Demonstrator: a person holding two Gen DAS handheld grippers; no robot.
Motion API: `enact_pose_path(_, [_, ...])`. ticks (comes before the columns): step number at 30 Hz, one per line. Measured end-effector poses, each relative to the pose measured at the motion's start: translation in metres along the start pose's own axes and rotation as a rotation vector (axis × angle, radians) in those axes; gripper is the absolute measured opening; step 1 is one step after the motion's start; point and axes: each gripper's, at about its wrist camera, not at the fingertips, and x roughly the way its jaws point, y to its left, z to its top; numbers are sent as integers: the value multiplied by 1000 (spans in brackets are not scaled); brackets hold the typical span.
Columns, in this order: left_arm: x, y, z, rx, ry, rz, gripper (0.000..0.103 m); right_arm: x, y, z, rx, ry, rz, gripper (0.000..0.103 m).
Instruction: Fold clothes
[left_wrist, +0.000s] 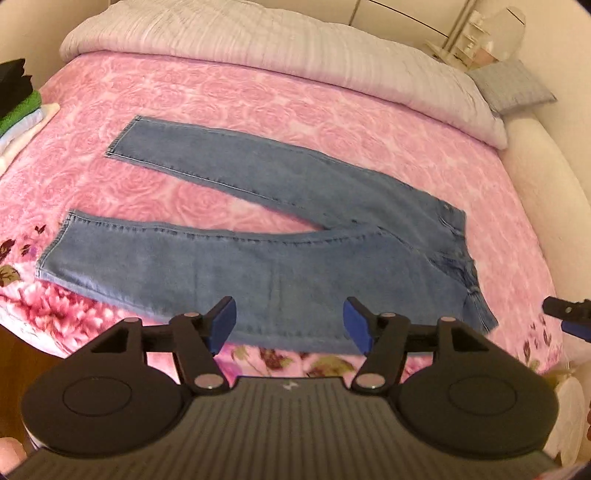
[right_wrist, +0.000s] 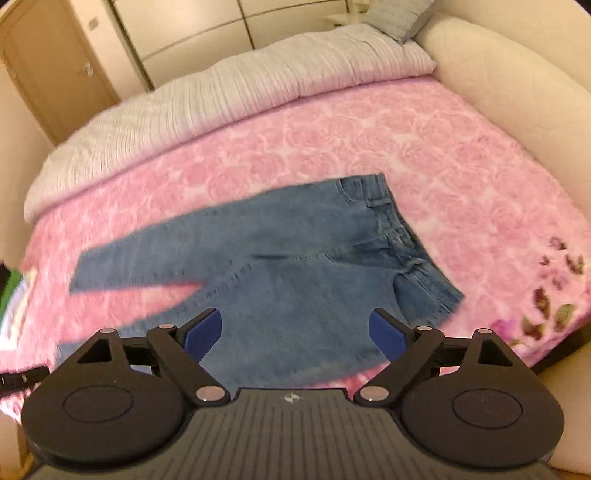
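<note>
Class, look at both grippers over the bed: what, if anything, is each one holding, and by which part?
Nothing is held. The left gripper and right gripper both stand open above the jeans, which lie flat on the pink blanket.

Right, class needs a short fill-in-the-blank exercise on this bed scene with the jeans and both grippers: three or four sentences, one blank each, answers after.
1. The jeans lie spread flat on a ____ blanket printed with roses.
2. The two legs of the jeans lie ____, with blanket showing between them.
3. The left gripper and the right gripper both have their jaws ____, with nothing held.
4. A stack of folded clothes sits near the hems, with a ____ item under a black one.

Missing words: pink; apart; open; green
</note>
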Motion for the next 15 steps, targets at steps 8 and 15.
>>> enact_pose_path(8, [-40,-51,-51,70,0,49,66,-25,-21,-48,-75,104,-81,89])
enact_pose_path(15, [-74,-68,-74,109,-60,91,72,-51,-34,-69,-74,98,-77,89])
